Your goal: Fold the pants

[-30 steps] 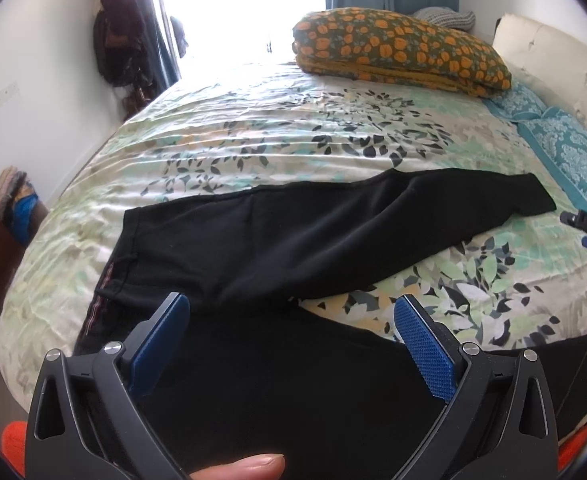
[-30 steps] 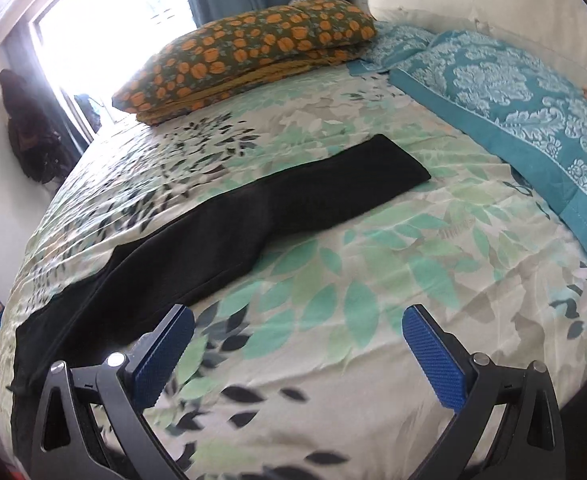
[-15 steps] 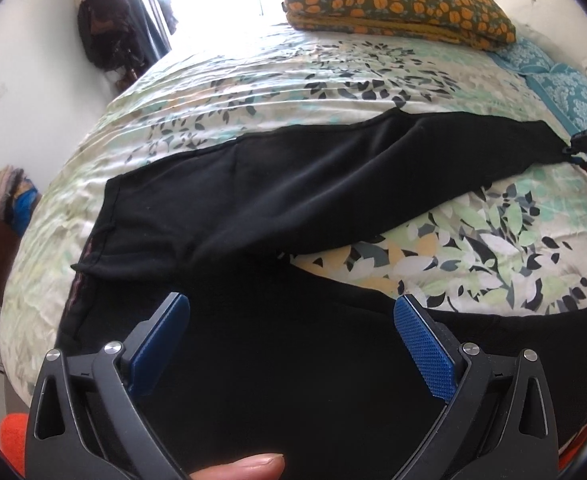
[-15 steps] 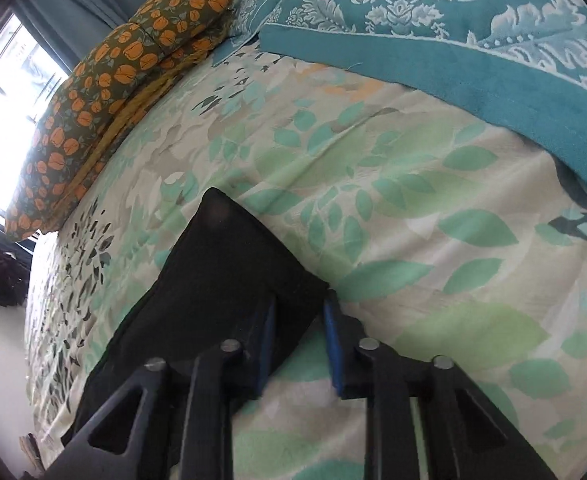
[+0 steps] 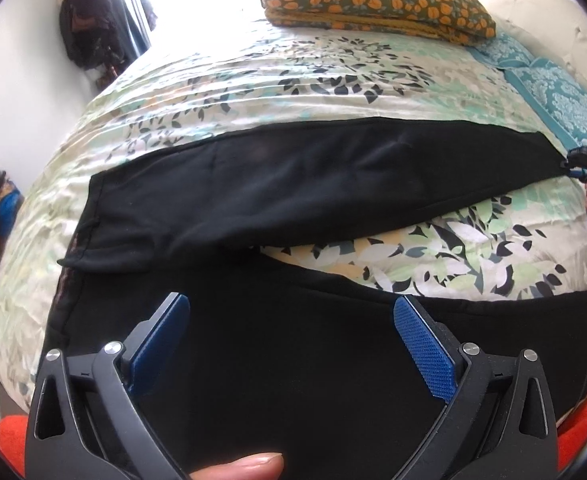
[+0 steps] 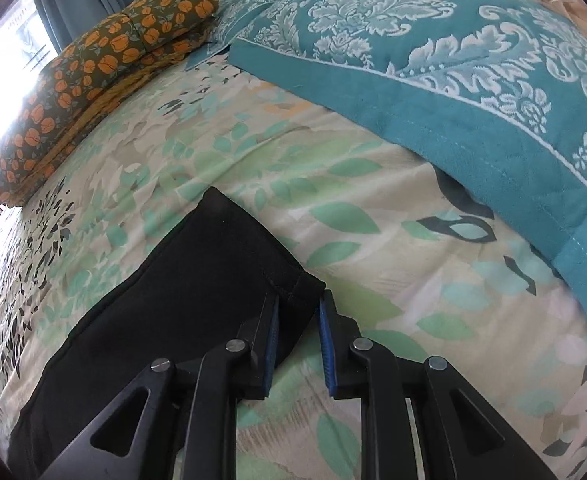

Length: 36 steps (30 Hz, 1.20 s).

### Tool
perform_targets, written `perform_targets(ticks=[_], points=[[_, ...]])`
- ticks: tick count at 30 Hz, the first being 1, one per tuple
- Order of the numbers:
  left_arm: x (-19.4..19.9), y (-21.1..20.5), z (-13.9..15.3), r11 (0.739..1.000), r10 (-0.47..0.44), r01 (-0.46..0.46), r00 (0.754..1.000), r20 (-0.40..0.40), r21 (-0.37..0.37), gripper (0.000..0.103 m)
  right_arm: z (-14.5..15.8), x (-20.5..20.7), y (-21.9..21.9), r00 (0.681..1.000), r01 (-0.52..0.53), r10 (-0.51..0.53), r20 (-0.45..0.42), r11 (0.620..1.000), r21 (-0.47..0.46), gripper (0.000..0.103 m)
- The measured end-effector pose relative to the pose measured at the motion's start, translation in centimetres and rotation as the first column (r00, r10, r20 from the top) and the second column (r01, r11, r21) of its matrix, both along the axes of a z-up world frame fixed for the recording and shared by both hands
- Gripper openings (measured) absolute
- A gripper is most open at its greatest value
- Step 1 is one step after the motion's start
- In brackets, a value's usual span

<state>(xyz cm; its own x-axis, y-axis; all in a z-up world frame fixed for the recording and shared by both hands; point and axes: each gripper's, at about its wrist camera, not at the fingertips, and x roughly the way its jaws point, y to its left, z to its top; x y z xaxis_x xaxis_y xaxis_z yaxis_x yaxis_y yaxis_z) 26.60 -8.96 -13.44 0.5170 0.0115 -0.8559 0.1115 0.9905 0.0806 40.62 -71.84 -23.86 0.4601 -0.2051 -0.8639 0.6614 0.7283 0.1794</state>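
Note:
Black pants (image 5: 293,184) lie spread on the floral bedspread (image 5: 293,76), legs apart in a V. The far leg runs right to its hem (image 6: 253,256); the near leg (image 5: 293,360) lies under my left gripper. My left gripper (image 5: 291,312) is open and empty, just above the near leg close to the waistband (image 5: 73,248). My right gripper (image 6: 299,312) has its jaws nearly closed around the near corner of the far leg's hem, with cloth between the pads. It also shows in the left wrist view (image 5: 581,164) at the far right.
An orange-flowered pillow (image 5: 373,0) lies at the head of the bed. A teal patterned blanket (image 6: 453,60) lies just right of the hem. A white headboard (image 5: 533,4) stands behind it. A window and hanging dark clothes (image 5: 89,32) are on the left.
My right gripper dropped from open above the bed to the far leg's hem and closed on its corner. My left gripper moved in lower over the near leg, still open.

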Motion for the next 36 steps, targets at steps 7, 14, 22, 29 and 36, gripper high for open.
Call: perform_targets(ticks=[7,14,22,29,36], points=[[7.2,9.9,0.2,0.979,0.186,-0.193,0.977,0.099,0.068,0.102,5.0,-2.9,3.8,0.999,-0.036,0.034,-0.014,0.977,-0.211,0.076],[13.7,15.0,-7.1,0.903,0.281,-0.284,0.958,0.057,0.323,0.102,7.0,0.1,20.3,0.893,-0.443,0.449,0.045,0.891,-0.101,0.079],[13.3,17.7,-5.9,0.909,0.295,-0.309,0.951,0.093,0.280,0.102,-1.1,2.9,36.8,0.685,-0.724,0.721,-0.106,0.689,0.007,0.081],[18.3,19.5,-8.5,0.895,0.268,-0.277,0.960,0.074,0.349,0.103,-1.1,2.0,34.8,0.743,-0.663,0.655,-0.141,0.748,-0.020,0.090],[15.4,21.1,-5.6,0.904,0.297,-0.318,0.948,0.116,0.285,0.102,5.8,-5.2,33.8,0.746,-0.664,0.661,-0.073,0.734,-0.140,0.091]])
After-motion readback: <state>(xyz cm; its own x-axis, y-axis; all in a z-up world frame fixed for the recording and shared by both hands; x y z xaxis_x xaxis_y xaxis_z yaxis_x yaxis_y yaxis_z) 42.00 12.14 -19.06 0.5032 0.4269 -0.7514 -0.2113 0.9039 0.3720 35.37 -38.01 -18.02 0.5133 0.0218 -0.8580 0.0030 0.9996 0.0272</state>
